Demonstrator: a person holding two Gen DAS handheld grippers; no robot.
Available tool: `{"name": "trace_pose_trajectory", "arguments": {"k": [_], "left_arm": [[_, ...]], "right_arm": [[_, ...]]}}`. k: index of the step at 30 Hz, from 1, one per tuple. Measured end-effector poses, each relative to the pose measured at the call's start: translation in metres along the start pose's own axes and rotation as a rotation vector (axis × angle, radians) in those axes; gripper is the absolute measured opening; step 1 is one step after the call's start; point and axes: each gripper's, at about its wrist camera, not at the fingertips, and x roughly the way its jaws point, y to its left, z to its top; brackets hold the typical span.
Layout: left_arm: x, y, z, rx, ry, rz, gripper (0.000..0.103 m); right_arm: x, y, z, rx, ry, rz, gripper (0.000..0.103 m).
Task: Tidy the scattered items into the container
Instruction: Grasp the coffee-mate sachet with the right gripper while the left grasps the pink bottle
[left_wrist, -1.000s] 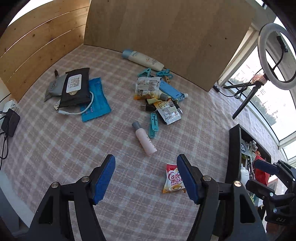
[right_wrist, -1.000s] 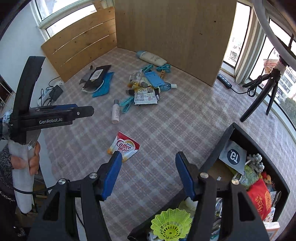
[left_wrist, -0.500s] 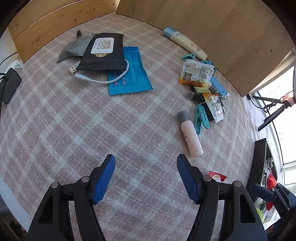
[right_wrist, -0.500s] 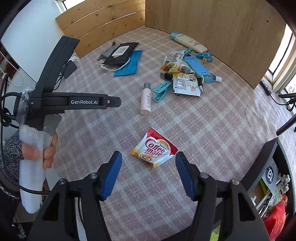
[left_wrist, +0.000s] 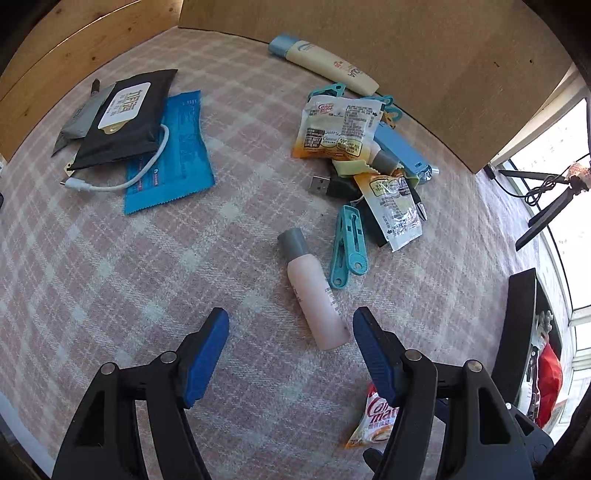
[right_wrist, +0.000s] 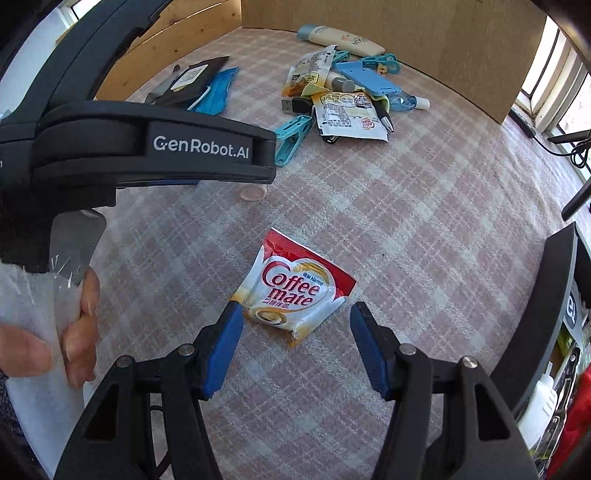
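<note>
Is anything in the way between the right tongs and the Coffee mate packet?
Nothing visible is. The right tongs are open, just above the Coffee mate packet, which lies flat and alone on the checked cloth. The left tongs are off to one side, over the pink bottle.

Coffee creamer packet (right_wrist: 295, 291) lies flat and a bit crumpled, well apart from the main pile (left_wrist: 369, 155). Pink bottle (left_wrist: 314, 295) with a grey cap lies on its side just near that pile, teal clip (left_wrist: 349, 247) beside it. Black container (right_wrist: 550, 314) sits off to the right, already part full.
</note>
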Motion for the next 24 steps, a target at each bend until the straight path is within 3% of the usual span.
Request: {"name": "trace_pose_trajectory", "arguments": {"k": [3,6,10,13,17,24], "left_arm": [[0.002,-0.007,0.001,0.037,-0.012,0.039,0.066],[0.000,-0.006,-0.001,0.059,-0.034,0.062,0.057],[-0.004,0.002,-0.004,0.075,-0.050,0.077,0.035],[-0.007,0.010,-0.006,0.081,-0.055,0.069,0.020],[-0.012,0.021,-0.010,0.073,-0.060,0.043,0.019],[-0.022,0.041,-0.019,0.031,-0.064,-0.007,0.019]], "right_arm": [[0.008,0.001,0.003,0.003,0.007,-0.015,0.059],[0.008,0.004,0.006,-0.005,-0.002,-0.037,0.060],[0.009,0.013,0.006,-0.044,0.001,-0.070,0.058],[0.007,0.021,0.002,-0.086,-0.002,-0.080,0.045],[0.002,0.020,0.002,-0.073,0.004,-0.063,0.023],[-0.008,0.019,0.001,-0.030,-0.004,-0.030,0.011]]}}
